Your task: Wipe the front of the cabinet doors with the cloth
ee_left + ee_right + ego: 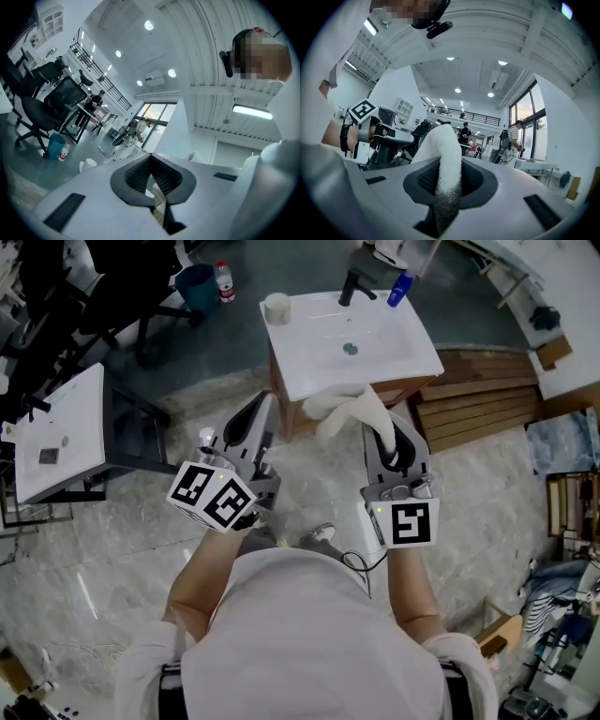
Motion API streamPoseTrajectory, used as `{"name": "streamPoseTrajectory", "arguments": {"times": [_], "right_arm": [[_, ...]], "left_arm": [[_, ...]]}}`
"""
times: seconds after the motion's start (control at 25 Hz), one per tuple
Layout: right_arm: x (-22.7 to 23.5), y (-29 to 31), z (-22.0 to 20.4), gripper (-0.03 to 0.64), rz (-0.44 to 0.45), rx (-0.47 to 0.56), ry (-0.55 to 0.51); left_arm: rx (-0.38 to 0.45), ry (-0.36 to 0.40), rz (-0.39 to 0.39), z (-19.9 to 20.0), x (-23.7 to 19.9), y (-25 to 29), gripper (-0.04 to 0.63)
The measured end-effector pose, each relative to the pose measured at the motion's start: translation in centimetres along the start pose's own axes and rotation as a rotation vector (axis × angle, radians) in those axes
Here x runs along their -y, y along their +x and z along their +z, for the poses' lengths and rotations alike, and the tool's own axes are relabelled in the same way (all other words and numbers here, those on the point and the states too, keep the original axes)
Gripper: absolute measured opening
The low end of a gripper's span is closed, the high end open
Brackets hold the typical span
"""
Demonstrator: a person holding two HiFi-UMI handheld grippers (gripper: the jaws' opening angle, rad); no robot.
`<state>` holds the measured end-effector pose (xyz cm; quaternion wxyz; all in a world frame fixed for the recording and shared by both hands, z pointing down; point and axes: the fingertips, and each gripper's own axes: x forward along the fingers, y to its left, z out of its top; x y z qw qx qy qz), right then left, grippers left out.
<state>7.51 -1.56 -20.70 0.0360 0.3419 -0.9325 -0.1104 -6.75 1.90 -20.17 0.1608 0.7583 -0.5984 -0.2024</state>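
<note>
While the right tongs [449, 180] pinch a fluffy white cloth [443, 145], left tongs [151, 161] closed on nothing; glossy white basin [384, 357] ahead

The cabinet [288, 416] stands on the marbled floor [112, 549] at upper centre. Its white sink top [394, 352] carries a pale cup [277, 307], a black tap [354, 285] and a blue bottle [400, 289].

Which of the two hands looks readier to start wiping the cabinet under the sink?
Right, I'd say. The right tool is shut on the white cloth, which hangs close to the wooden cabinet. The left tool is shut with nothing in it.
</note>
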Motion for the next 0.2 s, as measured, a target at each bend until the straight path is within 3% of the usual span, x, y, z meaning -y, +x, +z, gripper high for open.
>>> {"name": "streamPoseTrajectory", "arguments": {"times": [0.2], "right_arm": [[-0.38,0.63,-1.08,0.081,0.008,-0.022,-0.021]], "left_arm": [[-0.019,-0.008,0.002,-0.71,-1.02,0.34,0.017]]}}
